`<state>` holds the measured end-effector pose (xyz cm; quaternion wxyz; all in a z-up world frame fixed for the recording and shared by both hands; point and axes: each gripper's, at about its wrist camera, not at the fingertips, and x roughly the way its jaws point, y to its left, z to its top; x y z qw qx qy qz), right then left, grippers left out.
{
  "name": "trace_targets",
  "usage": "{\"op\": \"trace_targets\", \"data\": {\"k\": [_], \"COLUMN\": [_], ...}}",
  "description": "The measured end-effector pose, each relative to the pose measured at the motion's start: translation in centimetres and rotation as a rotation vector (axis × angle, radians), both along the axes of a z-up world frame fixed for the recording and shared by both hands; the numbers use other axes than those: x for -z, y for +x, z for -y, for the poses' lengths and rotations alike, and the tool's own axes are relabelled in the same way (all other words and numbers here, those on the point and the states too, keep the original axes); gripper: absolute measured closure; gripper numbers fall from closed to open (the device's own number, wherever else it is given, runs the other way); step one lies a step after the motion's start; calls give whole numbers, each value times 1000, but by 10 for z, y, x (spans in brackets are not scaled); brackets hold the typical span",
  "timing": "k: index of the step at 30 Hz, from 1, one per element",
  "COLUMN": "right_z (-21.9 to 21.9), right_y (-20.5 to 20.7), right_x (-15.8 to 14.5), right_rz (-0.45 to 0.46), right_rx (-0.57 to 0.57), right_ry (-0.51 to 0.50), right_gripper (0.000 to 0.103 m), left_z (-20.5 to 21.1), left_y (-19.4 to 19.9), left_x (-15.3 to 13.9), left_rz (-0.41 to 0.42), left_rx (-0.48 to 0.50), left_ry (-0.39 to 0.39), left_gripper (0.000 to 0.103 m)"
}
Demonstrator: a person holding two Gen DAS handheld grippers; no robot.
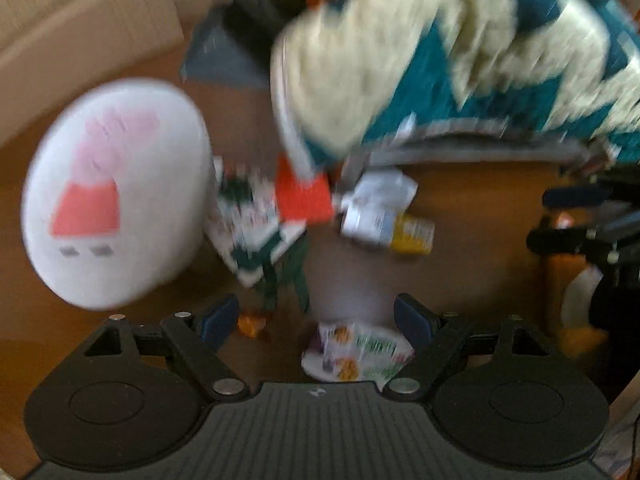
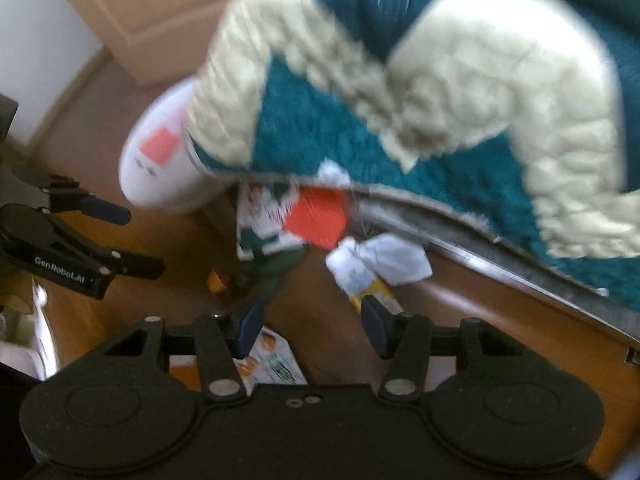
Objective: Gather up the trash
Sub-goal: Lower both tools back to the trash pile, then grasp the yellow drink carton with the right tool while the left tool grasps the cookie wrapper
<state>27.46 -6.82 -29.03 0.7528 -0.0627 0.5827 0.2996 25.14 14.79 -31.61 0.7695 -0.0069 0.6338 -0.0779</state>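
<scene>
Both views motion-blurred, detail soft. Landmark: teal-and-cream blanket (image 1: 460,64) draped over a bed edge; it hides whatever lies under its hem. Trash sits on the wooden floor (image 1: 480,208) just below that hem: red-orange paper (image 1: 304,200) partly tucked under the blanket, white-and-green printed wrapper (image 1: 252,224) beside it, crumpled white paper (image 1: 380,192) touching a white-and-yellow packet (image 1: 392,230), print unreadable. Small orange scrap (image 1: 251,324) and a printed carton (image 1: 356,354) lie further from the blanket, the carton cut off by the gripper body. White round lid-like object with pink and red print (image 1: 116,192) stands away from the hem, partly hidden by the blanket in the right wrist view. Left gripper (image 1: 316,320) wide, nothing between its fingers. Right gripper (image 2: 310,328) wide too, empty, above the floor near the packet.
</scene>
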Motion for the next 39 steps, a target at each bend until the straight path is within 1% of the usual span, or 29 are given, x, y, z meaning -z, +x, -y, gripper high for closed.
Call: {"op": "trace_targets", "data": {"k": [7,9,12,15,18,22,23,25,27,30,31,32,33,34,36,39], "right_z": [-25,-31,-40,-47,-53,-61,-63,-66,-67,-71,-72,-72,-73,-74,-74,-76], "right_y": [12,17,23,26,29,29,30,31,36,37,37,37,37,37,37,36], "right_x": [79,101,135,157,177,197,203,207,216,225,228,231,232,234,235,235], "right_rz": [-17,-3,-7,-1,1,18,14,64,22,47,41,37,38,38,36,55], "right_rx": [-161,-218,-287,-338,-372,-418,-423,-432,-435,-461,-465,-465,-462,-458,-449,-428], "right_ry": [-135,-180,-232,-264,-284,-314,-317,-337,-346,-383,-391,-397,-398,-398,-402,-419], "right_gripper": [50,50,50,50,50,50,47,48,50,50,50,50,50,49,50,51], "left_z": [3,6,7,7,10,12,14,17,19,17,16,15,15,14,13,15], "left_y": [-7,-8,-9,-11,-14,-20,-22,-26,-29,-29,-28,-27,-26,-25,-24,-27], "left_x": [101,123,154,181,201,220,223,231,236,239,240,241,243,245,247,250], "left_rz": [-179,-205,-243,-263,-273,-286,-286,-282,-286,-280,-278,-280,-285,-293,-300,-295], "left_rx": [44,56,40,38,48,39,38,43,44,19,10,1,-7,-12,-23,-40], "left_ry": [2,-3,-26,-28,-23,-41,-40,-35,-33,-34,-39,-42,-44,-48,-56,-74], "left_gripper": [18,18,18,18,18,18,18,18,18,19,24,32,36,42,43,48]}}
